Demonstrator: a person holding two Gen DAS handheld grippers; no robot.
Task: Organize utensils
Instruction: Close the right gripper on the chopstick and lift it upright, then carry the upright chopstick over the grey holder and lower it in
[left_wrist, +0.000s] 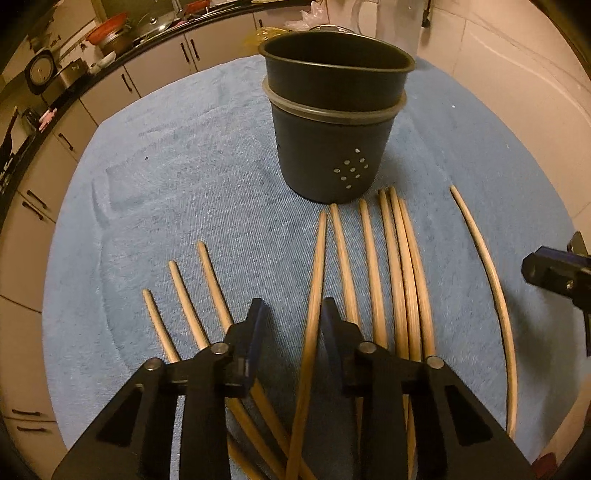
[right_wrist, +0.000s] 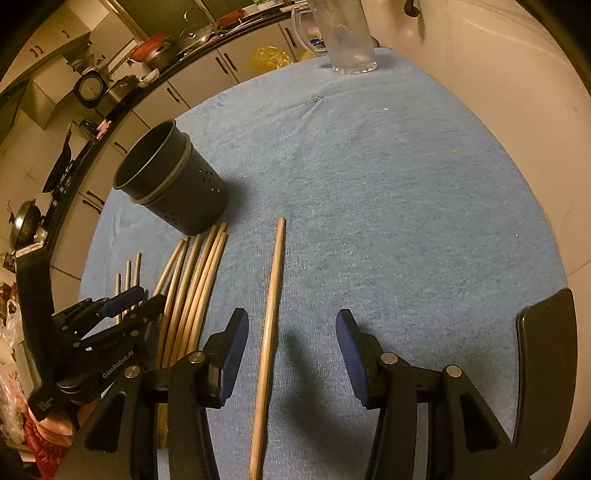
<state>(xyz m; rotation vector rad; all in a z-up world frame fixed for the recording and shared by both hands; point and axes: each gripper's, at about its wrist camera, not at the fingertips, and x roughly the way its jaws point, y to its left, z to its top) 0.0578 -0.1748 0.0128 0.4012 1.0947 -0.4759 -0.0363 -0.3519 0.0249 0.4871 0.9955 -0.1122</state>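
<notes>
Bamboo chopsticks (left_wrist: 400, 273) lie in rows on the blue towel (left_wrist: 184, 177) covering the tabletop, just in front of a dark perforated holder (left_wrist: 332, 147) that stands upright w/ an inner cup seated in it.

Left tool (left_wrist: 291, 314): jaws narrowly apart, one chopstick (left_wrist: 314, 295) running between them, close to the right finger; can't tell if the pads touch it. Three more sticks (left_wrist: 184, 295) fan out to the left of that tool, a tight bunch sits right of it.

Right tool (right_wrist: 291, 328): jaws wide apart, nothing clamped. A single chopstick (right_wrist: 271, 306) lies flat on the towel between its fingers, nearer the left one, clear of both pads, well apart from the bunch. A clear jug (right_wrist: 347, 37) stands at the towel's far edge; a dark phone-like slab (right_wrist: 546, 369) lies at its right edge.
</notes>
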